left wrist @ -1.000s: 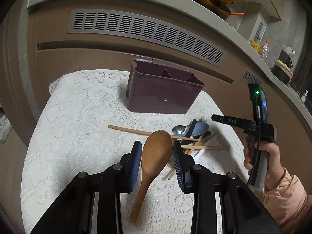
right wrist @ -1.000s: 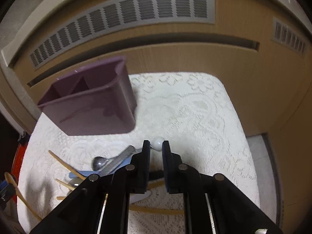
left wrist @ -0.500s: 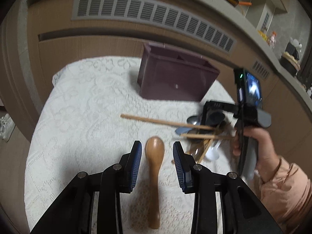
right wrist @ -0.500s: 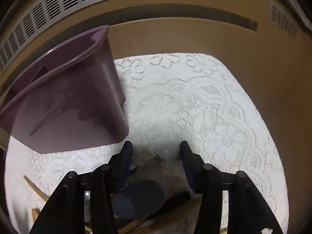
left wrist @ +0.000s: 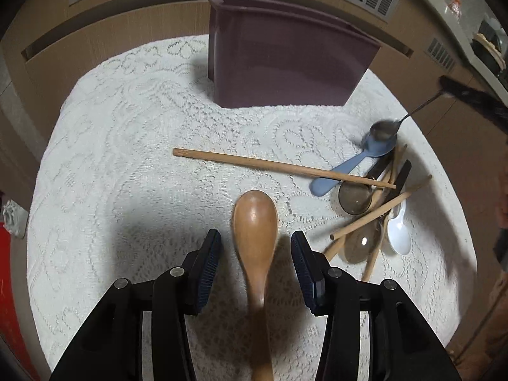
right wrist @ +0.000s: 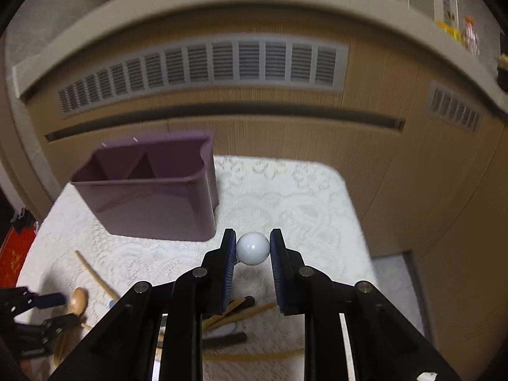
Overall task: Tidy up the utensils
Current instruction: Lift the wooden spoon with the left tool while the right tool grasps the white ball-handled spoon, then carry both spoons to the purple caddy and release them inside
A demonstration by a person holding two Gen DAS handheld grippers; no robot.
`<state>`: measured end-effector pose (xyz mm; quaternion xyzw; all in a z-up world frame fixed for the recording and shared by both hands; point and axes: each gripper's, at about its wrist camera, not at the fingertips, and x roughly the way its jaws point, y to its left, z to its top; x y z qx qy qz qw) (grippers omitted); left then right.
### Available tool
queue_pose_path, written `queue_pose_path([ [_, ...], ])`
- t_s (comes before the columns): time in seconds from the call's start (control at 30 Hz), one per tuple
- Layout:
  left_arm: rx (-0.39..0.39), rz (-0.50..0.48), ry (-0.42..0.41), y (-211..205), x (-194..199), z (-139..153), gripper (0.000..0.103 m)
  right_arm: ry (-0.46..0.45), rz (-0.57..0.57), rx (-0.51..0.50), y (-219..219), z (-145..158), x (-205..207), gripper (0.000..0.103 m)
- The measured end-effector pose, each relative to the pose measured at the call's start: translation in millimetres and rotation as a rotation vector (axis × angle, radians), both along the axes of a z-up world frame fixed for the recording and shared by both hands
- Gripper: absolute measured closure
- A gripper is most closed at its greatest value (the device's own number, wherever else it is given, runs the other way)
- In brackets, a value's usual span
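Note:
My left gripper (left wrist: 255, 247) is open around a wooden spoon (left wrist: 256, 231) that lies on the white lace cloth (left wrist: 127, 165), bowl pointing away. A purple divided utensil holder (left wrist: 285, 60) stands at the back. My right gripper (right wrist: 253, 247) is shut on the white ball end (right wrist: 253, 248) of a metal spoon (left wrist: 385, 128), whose bowl hangs over a blue spoon (left wrist: 355, 165) in the left wrist view. The holder also shows at left in the right wrist view (right wrist: 152, 197).
A pile of chopsticks (left wrist: 279, 166), clear brown spoons (left wrist: 355, 197) and a white spoon (left wrist: 398, 231) lies at the right of the cloth. Wooden cabinet fronts with vents (right wrist: 203, 70) stand behind. The cloth's edges drop off on all sides.
My right gripper closed on the metal spoon's ball end and lifted it off the pile. My left gripper lowered closer to the cloth, still open around the wooden spoon.

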<state>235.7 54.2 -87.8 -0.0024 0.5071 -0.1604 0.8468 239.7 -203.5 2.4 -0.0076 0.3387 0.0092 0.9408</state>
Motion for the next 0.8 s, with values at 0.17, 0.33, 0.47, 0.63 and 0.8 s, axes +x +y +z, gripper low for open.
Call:
queue_pose_path([
  [0.17,0.092,0.004,-0.078,-16.2,5.7,-3.2,0.06,0.002,0.072,0.078,-11.7,18.7,-20.9,0.083],
  [0.33,0.041,0.025,-0.133,-12.5,-11.0,8.8,0.072,-0.065,0.096,0.044,-14.8,36.4,-47.9,0.083],
  [0.47,0.047,0.032,-0.259,-13.2,-40.0,41.6,0.072,-0.087,0.136,-0.036,-2.3,43.0,-63.9,0.083],
  [0.63,-0.014,0.025,-0.451,-17.1,-64.6,113.6,0.072,-0.148,0.17,-0.117,10.4,59.5,-85.7,0.083],
  [0.8,-0.084,-0.01,-0.643,-19.5,-62.8,207.1,0.072,-0.285,0.179,-0.147,16.6,112.1,-93.6,0.083],
])
